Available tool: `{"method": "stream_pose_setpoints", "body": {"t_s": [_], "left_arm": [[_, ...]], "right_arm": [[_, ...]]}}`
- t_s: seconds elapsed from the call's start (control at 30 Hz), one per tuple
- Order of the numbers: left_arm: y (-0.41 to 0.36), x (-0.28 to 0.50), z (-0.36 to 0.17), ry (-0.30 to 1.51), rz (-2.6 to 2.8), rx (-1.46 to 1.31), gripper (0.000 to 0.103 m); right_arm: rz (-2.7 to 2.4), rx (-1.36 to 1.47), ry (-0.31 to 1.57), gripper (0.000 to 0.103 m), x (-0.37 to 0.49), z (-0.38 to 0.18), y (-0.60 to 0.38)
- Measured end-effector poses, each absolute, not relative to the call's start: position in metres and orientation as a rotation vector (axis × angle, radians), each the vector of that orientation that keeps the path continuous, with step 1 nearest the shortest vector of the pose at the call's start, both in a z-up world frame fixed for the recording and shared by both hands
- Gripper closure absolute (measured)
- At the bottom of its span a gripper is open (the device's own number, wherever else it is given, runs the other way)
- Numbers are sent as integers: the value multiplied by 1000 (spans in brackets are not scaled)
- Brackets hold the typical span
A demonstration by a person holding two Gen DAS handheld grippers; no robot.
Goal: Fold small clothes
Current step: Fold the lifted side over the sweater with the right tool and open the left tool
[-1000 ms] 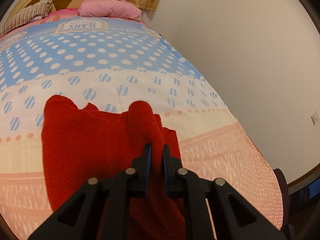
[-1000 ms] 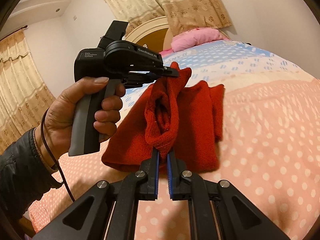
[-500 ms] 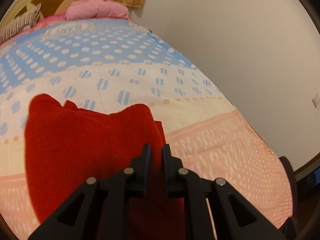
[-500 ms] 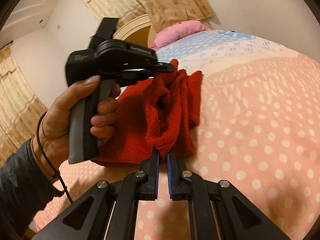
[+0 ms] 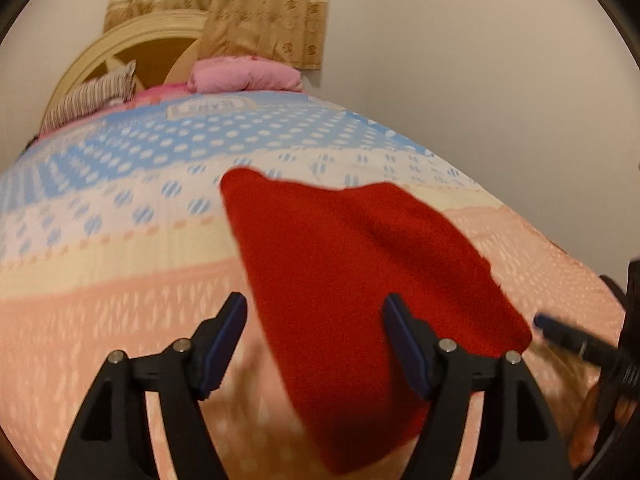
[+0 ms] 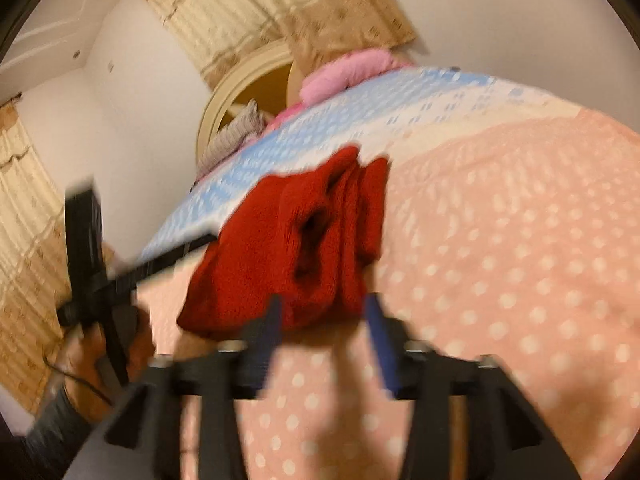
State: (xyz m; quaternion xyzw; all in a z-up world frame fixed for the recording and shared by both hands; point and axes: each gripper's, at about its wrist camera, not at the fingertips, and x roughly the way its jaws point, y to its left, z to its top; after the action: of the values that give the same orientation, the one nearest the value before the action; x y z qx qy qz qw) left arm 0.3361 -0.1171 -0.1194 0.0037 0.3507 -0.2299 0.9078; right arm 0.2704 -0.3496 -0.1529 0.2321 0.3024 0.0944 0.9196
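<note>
A small red knitted garment (image 5: 352, 280) lies folded on the dotted bedspread (image 5: 120, 280). In the left wrist view my left gripper (image 5: 314, 320) is open, its jaws wide apart just above the garment's near part and holding nothing. In the right wrist view the garment (image 6: 296, 248) lies bunched with a fold opening toward me. My right gripper (image 6: 324, 320) is open just in front of its near edge and holds nothing. The left gripper (image 6: 92, 256) with the hand shows blurred at the left of that view.
The bed carries a pink pillow (image 5: 244, 76) and a striped pillow (image 5: 92, 96) at a rounded headboard (image 5: 132, 44). A plain wall (image 5: 480, 80) runs along the right of the bed. Curtains (image 6: 24, 240) hang on the left wall.
Both grippers were shut on the red garment and held it lifted; now both have opened and the garment lies folded on the bed. Both have drawn back a little.
</note>
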Motion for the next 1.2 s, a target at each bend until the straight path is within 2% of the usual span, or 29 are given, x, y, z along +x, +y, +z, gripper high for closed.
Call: {"method": "stream_pose_setpoints", "body": {"t_s": [0.03,0.13,0.27,0.43,0.47,0.5,0.53,0.67,0.8,0.87,0.97,1.2], "left_arm": [[-114,338,-125,740,-476,-13,22],[-112,341,-133,756,-485,-64,22],[-105,344,-138,753,-491,-117,8],[-99,345,-150,789,-506,-158,4],[-98,346,-151,792,-506,-164,3],[-97,346,-152,795,-503,-167,2],[-97,347,-153,803,-498,-171,1],[-96,344,-154,805,-498,-170,0],[-102,341,-155,823,-514,-141,0],[-108,341,-157,843,-516,-110,0],[-113,341,-160,862,-525,-80,0],[-103,334,-154,818,-528,-127,0]], "right_arm": [[191,477,626,47,276,-147,-352],[210,467,635,47,303,-128,-355],[236,439,712,47,358,-120,-349],[249,467,857,47,424,-144,-347],[250,495,869,50,429,-149,-349],[267,514,869,71,431,-153,-349],[304,523,871,85,433,-154,-348],[270,398,824,88,417,-142,-336],[218,393,787,89,410,-134,-348],[168,383,810,93,415,-144,-356],[138,383,855,94,420,-162,-362],[128,389,845,93,414,-164,-365]]}}
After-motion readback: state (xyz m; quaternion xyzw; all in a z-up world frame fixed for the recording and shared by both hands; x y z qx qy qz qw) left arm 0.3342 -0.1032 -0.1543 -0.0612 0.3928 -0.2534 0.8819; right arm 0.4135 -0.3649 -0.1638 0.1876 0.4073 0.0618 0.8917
